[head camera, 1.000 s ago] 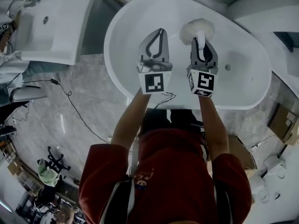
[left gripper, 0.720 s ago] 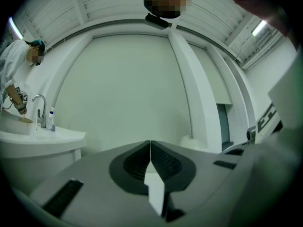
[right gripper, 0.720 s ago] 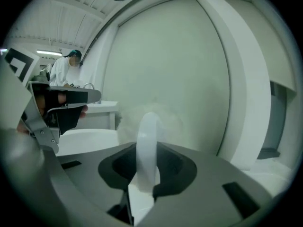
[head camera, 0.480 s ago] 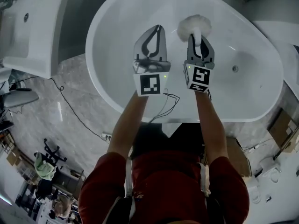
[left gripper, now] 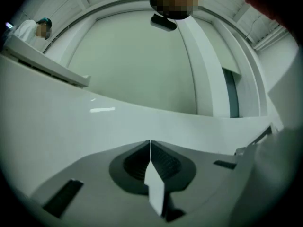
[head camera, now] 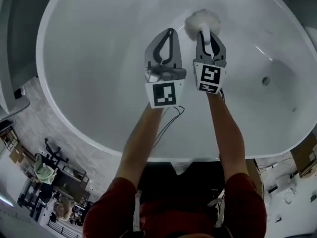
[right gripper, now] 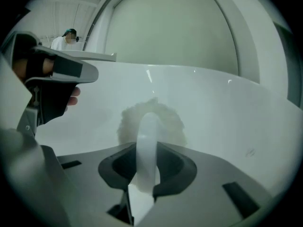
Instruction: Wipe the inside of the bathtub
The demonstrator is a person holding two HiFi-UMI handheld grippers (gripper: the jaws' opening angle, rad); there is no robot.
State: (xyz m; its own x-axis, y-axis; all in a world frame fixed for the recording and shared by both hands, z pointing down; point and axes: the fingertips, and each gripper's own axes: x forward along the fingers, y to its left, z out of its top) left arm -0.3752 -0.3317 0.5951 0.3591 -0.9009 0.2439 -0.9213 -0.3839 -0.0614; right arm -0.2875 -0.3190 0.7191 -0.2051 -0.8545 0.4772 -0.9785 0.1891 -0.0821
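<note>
bathtub (head camera: pixel 94 58): white, oval; both grippers are held over its inside.
right gripper (head camera: pixel 206 35): fingers are clamped on the white handle (right gripper: pixel 147 145) of the brush (head camera: pixel 202 20).
brush head (right gripper: pixel 174 122): fluffy and white, pointed away from the person at the bathtub's inner surface; contact cannot be told.
left gripper (head camera: pixel 170 32): fingers are pressed together with nothing between them; it is positioned just beside the right gripper.
drain (head camera: pixel 266 81): seen well to the right of the brush.

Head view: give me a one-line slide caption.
Inside the white bathtub, the right gripper holds a fluffy brush by its handle; the left gripper is shut and empty beside it.
</note>
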